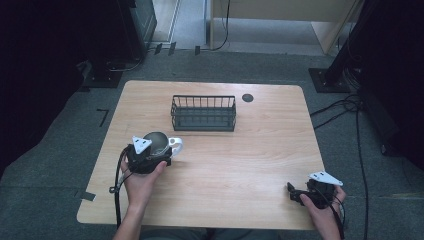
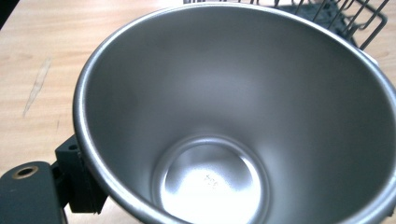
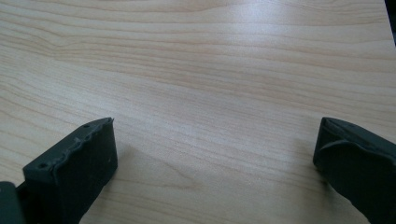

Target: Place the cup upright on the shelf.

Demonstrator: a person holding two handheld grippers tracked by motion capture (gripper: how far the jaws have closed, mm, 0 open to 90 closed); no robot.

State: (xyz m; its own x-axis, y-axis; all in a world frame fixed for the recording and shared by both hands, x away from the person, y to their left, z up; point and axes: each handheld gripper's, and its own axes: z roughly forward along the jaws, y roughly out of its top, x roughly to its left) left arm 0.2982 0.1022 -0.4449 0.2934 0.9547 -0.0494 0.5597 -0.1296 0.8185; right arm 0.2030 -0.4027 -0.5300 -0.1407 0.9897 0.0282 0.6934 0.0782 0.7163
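While jaws grip it, tapered steel cup (image 2: 233, 121) gleams.

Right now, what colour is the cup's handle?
White; the handle shows best in the high view, beside the steel cup.

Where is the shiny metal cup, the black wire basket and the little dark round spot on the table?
Shiny metal cup (image 2: 210, 116), left gripper view, inner wall.
Black wire basket (image 1: 203, 101), high view, far rim.
Small dark round spot (image 1: 247, 97), high view, its centre, right of the basket.
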